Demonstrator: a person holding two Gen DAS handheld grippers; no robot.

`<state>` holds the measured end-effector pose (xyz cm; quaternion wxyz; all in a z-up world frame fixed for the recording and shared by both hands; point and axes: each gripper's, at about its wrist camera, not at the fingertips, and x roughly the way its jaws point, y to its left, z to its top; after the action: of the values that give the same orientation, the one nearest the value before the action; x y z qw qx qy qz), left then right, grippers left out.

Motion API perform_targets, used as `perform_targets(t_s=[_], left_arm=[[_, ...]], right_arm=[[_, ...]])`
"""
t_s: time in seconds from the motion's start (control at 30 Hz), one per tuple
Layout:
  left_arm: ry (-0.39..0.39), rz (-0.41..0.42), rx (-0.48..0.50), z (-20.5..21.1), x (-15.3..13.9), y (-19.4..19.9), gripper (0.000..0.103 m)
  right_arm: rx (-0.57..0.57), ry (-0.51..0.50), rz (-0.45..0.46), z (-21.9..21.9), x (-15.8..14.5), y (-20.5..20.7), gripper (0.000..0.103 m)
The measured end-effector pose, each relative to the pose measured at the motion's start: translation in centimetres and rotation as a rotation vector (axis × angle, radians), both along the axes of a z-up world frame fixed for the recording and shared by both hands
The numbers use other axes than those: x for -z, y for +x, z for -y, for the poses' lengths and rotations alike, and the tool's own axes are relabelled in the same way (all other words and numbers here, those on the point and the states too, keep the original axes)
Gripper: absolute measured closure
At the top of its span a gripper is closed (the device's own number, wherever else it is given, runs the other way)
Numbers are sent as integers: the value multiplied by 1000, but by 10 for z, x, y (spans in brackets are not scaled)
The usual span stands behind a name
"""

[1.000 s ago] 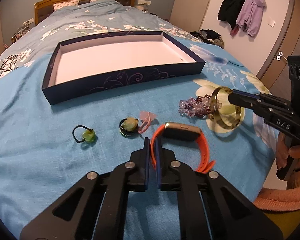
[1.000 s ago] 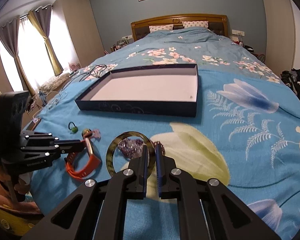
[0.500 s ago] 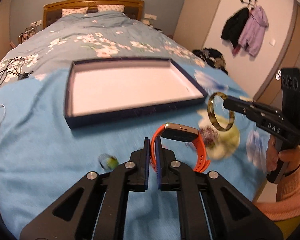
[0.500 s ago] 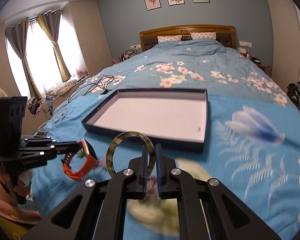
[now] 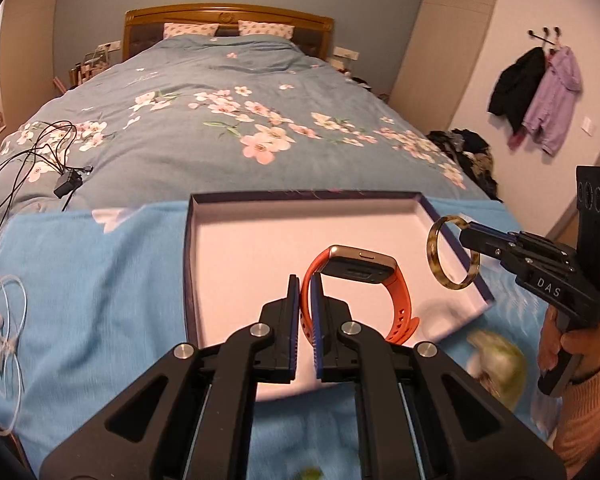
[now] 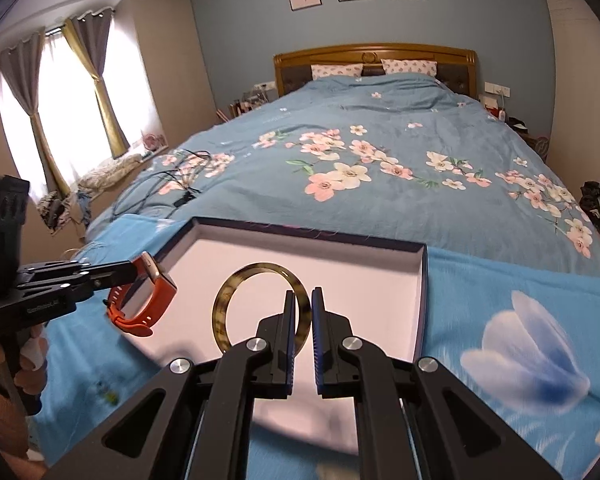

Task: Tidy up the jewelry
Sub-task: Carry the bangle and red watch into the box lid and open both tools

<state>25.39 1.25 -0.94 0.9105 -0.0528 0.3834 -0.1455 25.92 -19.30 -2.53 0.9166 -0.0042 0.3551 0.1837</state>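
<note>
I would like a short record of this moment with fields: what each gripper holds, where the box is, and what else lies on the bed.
left gripper: shut on the orange watch strap, above the box
right gripper: shut on the bangle, above the box
box: open, on the blue bedcover, nothing visible inside
other things: black cables; white cord

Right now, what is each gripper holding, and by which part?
Left gripper pinches the orange watch by its strap; right gripper pinches the tortoiseshell bangle by its rim.
</note>
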Motion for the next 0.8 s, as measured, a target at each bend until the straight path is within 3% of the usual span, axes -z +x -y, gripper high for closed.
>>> perform_targets(t_s=[0.43,0.8], left_arm=[[20,-91,-87,12,38,101,97],[28,-170,-125,17,59,137,96]], right_arm=[[57,-101,-134,-15,36,76,97],[82,-184,-196,-29,47,105,97]])
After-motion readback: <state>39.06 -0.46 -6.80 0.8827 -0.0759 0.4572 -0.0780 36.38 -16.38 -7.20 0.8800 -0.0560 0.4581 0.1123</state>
